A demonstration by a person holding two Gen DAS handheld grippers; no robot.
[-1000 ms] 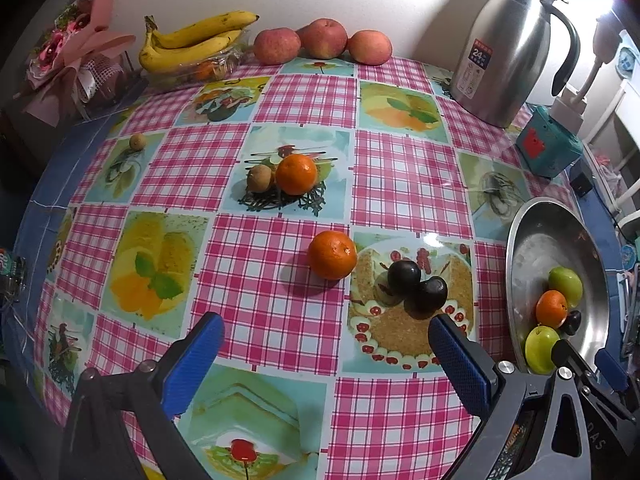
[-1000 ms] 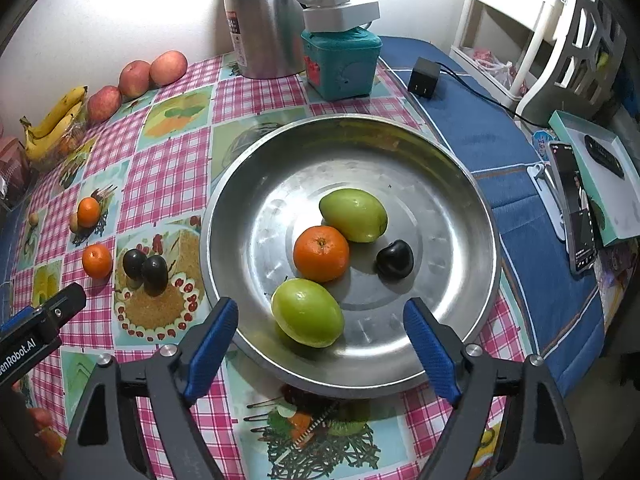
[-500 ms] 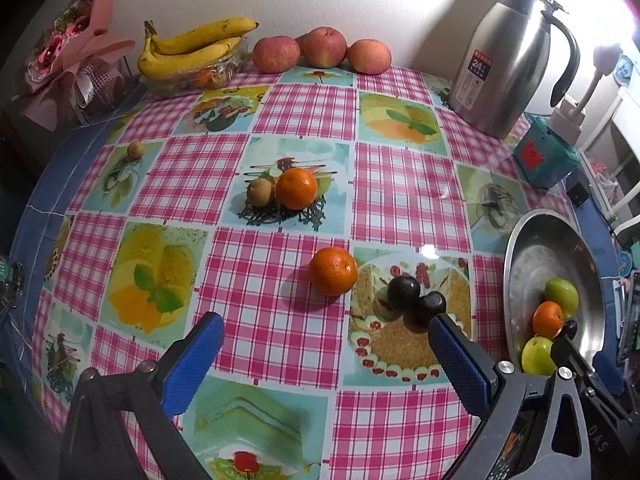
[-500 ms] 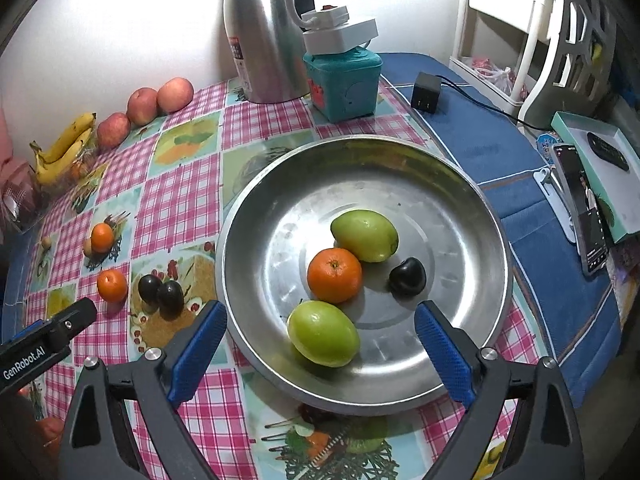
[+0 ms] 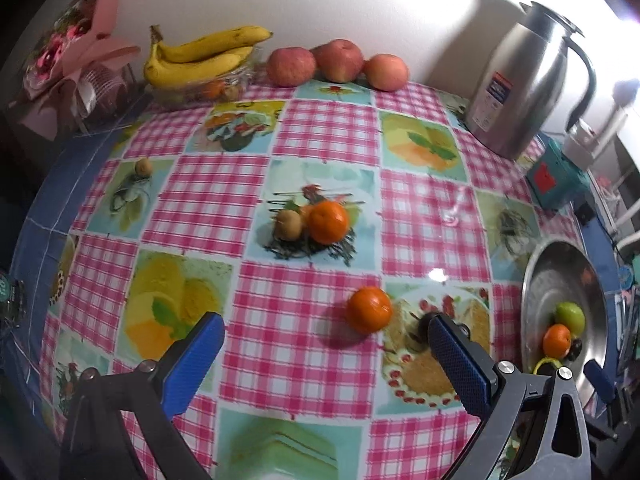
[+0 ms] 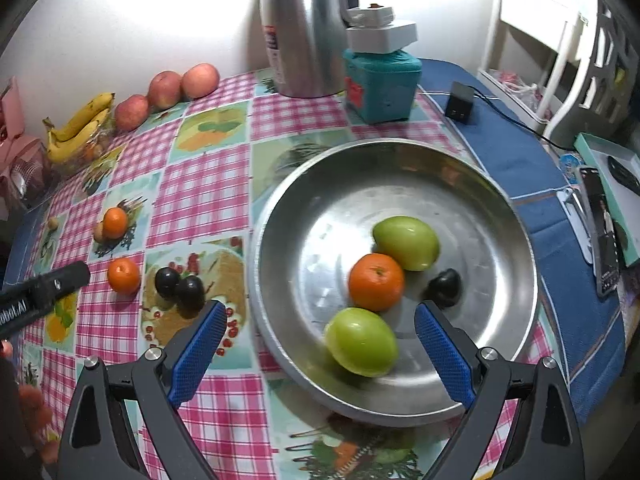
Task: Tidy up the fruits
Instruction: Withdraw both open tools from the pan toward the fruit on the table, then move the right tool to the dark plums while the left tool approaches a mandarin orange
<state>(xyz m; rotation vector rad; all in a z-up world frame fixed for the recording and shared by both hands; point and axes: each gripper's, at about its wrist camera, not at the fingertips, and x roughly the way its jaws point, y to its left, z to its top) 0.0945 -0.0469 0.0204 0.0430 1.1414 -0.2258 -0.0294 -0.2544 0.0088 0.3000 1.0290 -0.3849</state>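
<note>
- The right gripper [image 6: 316, 344] is at the bottom of its frame, above the near rim of the pan [image 6: 500, 208]; its jaws have just been opening and now stand wide, with nothing pressed between them.
- In the pan lie two green fruits [image 6: 362, 342], an orange [image 6: 376, 282] and a dark plum [image 6: 444, 288].
- The left gripper [image 5: 326, 354] is wide and empty.
- Just beyond it, in the centre, lies a loose orange [image 5: 369, 309]; two plums [image 6: 180, 286] lie beside it.
- Further back, another orange [image 5: 328, 222] touches a kiwi [image 5: 289, 225].
- Bananas [image 5: 200, 58] and apples [image 5: 336, 64] are at the wall, top of the frame.

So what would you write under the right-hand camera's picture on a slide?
Open right gripper hovers above a metal bowl holding two green fruits, an orange and a dark plum.
</note>
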